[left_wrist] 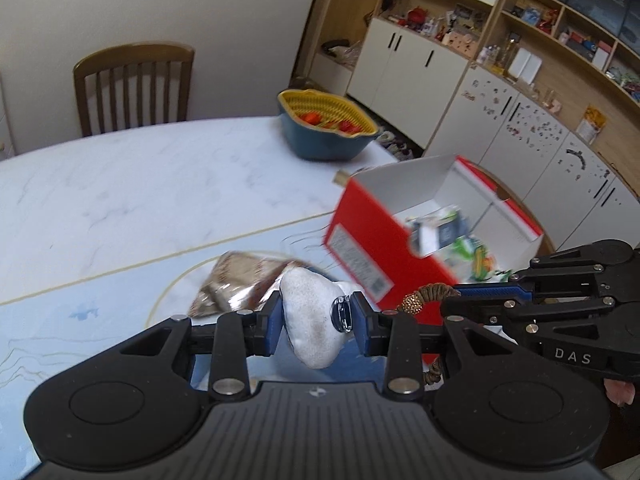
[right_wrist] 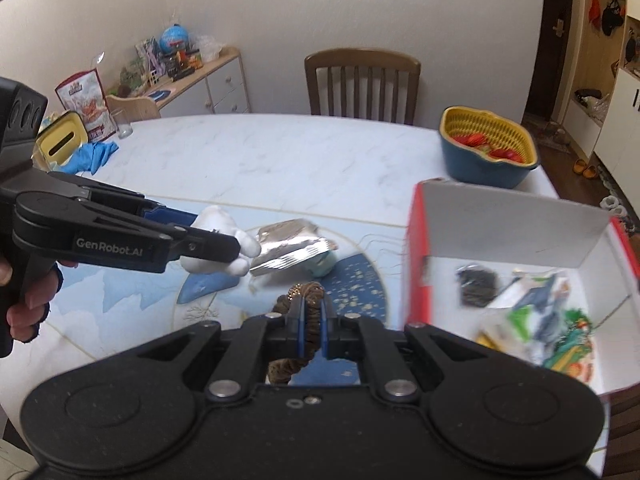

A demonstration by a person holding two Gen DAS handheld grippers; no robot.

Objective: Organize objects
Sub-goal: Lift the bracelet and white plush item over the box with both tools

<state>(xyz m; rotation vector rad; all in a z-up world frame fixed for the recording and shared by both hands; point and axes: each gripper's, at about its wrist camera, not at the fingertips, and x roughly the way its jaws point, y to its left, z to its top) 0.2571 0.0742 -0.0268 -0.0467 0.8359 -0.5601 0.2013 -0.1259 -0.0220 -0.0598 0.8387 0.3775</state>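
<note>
Both your grippers loaded: left gripper pinches white plush toy; right gripper pinches brown braided cord, beside red box.

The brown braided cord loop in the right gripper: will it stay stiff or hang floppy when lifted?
Probably floppy: the brown braided cord loop curves limply out of the right gripper. Likely light, since a thin pinch carries it. Its woven surface probably resists slipping.

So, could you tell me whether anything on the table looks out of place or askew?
The red shoebox sits at the table edge with its contents jumbled. A silvery snack packet lies loose beside it.
</note>
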